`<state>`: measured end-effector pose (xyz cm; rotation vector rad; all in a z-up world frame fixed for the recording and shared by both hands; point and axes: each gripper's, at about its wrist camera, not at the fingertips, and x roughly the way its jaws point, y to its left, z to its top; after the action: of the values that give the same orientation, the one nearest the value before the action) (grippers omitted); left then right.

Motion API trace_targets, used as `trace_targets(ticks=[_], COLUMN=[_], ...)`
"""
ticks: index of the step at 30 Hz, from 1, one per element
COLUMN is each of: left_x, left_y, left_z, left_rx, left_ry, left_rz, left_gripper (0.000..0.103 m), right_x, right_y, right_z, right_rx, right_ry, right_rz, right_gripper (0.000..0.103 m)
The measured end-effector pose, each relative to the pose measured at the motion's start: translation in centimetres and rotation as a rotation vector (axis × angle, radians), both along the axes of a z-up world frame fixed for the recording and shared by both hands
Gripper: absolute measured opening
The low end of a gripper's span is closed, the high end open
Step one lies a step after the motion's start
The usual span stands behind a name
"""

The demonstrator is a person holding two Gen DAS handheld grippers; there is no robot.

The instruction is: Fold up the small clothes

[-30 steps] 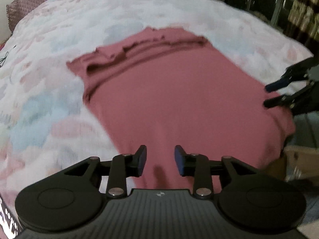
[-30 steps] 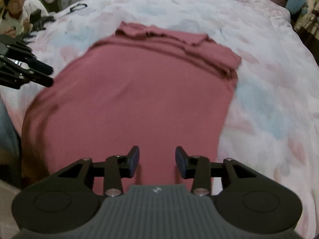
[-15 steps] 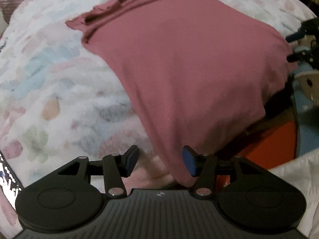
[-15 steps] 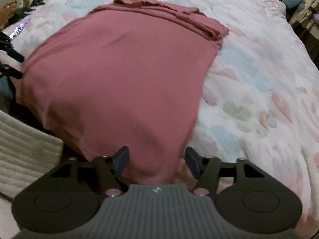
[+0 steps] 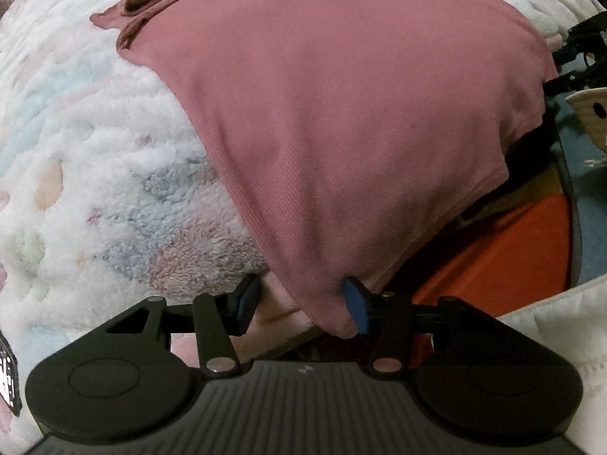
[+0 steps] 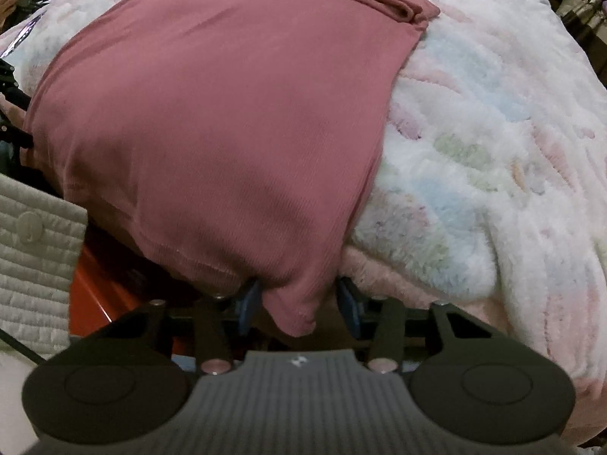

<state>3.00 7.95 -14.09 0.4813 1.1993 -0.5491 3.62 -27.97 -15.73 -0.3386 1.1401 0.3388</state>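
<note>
A dusty-pink garment point(image 5: 334, 106) lies flat on a fluffy pastel blanket point(image 5: 98, 159), its near hem hanging over the bed edge and its far end bunched in folds. My left gripper point(image 5: 301, 305) is open, with the garment's near left corner hanging between its blue-padded fingers point(image 5: 354, 303). In the right wrist view the same garment point(image 6: 227, 113) fills the middle. My right gripper point(image 6: 299, 307) is open around the near right corner, which droops between the pads point(image 6: 347, 303).
The blanket point(image 6: 493, 144) covers the bed on both sides of the garment. Below the bed edge are an orange object point(image 5: 504, 258) and a quilted whitish fabric point(image 6: 34, 250). The right gripper shows at the left wrist view's right edge point(image 5: 580, 49).
Both grippers have dropped back toward the near bed edge and opened wider. Each now has a near corner of the garment between its fingers.
</note>
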Motion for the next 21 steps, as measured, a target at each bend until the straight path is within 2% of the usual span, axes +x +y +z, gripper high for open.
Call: trace_targets(ticks=[1,3,4,5,10,17,21], left_x=[0.0,-0.1,-0.3,-0.5,-1.1,-0.5,0.4], left_y=[-0.2,-0.5,-0.7,-0.9,-1.6,-1.2,0.2], left_z=[-0.1,0.1,0.2,0.5,2.0,5.8,8.2], left_rx=[0.006,0.022,0.024,0.015,-0.034,-0.075,-0.126], left_ry=[0.000,-0.014,-0.014,-0.011,-0.021,-0.085,-0.108], left_rz=[0.003,-0.004,-0.014,-0.025,-0.054,-0.062,-0.029], left_gripper=[0.048,0.027,0.021,0.006,0.005,0.004,0.004], right_x=[0.1,0.0,0.0,-0.1,-0.5,-0.8,-0.8], right_y=[-0.1,-0.2,-0.3,-0.4,-0.2,-0.2,-1.4], right_z=[-0.1,-0.1,0.1,0.3,2.3,5.7,8.1], right_rx=[-0.004,-0.010,-0.010,-0.005,0.010,0.031,0.099], right_ry=[0.000,0.001,-0.002,-0.003,-0.027,-0.064,-0.087], right_rz=[-0.001,-0.010,-0.015,-0.018,0.001,0.014,-0.019], right_gripper=[0.028,0.019,0.014,0.012,0.003,0.002,0.002])
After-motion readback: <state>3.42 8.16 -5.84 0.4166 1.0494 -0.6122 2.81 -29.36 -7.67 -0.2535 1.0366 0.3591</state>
